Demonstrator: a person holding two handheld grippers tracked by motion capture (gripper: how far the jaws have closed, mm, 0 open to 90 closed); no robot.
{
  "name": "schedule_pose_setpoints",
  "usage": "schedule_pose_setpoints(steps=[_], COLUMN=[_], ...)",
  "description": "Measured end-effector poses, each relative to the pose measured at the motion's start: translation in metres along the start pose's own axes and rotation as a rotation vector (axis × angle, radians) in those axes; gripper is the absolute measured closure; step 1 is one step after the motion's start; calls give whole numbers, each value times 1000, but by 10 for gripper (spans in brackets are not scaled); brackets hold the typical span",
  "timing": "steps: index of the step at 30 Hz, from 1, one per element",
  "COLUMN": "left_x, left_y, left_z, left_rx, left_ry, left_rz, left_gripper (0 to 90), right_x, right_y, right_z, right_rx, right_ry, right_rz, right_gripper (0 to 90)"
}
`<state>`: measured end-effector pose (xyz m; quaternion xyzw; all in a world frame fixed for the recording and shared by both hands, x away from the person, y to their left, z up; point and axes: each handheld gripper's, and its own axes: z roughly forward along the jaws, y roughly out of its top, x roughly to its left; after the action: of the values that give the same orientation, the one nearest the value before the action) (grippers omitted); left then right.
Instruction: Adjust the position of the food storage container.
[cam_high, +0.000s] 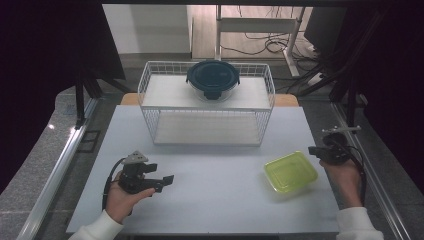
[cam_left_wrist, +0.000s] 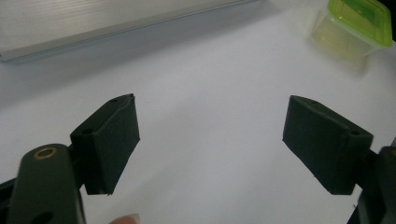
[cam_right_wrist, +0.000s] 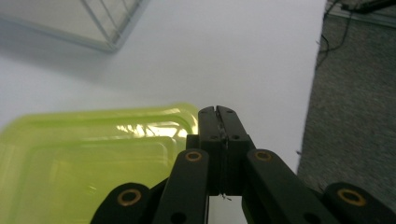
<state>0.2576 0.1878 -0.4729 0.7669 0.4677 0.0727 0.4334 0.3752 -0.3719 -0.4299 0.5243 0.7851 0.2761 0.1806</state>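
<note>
Green lidded box (cam_high: 291, 171), flat, long axis slanted, R gripper (cam_high: 314, 149) beside

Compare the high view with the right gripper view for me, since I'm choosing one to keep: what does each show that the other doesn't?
High view alone: the dark round lidded container on the wire rack's top shelf, and the open left tool. Right gripper view alone: the right tool close up, jaws shut, empty. Both: the green lidded container, white table and rack.
</note>
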Motion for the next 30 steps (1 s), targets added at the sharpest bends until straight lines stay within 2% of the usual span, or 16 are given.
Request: schedule_pose_setpoints(steps=[3,9,13,18,30], left_x=[-1,0,1,2,4], left_y=[0,-1,-1,-1,-1], left_z=[0,-2,-2,-3,-3], left_rx=[-1,-3,-3,-7,-9], left_ry=[3,-5,-6,-12,-13], left_rz=[4,-1,-3,-12,-27], left_gripper=[181,184,184,187,193], right_x=[-4,-7,-9,-5,14], right_y=[-6,-17,-22,-26,-28], right_z=[8,22,25,28,28], right_rx=[52,146,185,223,252], right_ry=[-53,-95,-104,-79,-17], right_rz=[-19,-59,-65,-79,-100], right_gripper=[884,884,884,886,886])
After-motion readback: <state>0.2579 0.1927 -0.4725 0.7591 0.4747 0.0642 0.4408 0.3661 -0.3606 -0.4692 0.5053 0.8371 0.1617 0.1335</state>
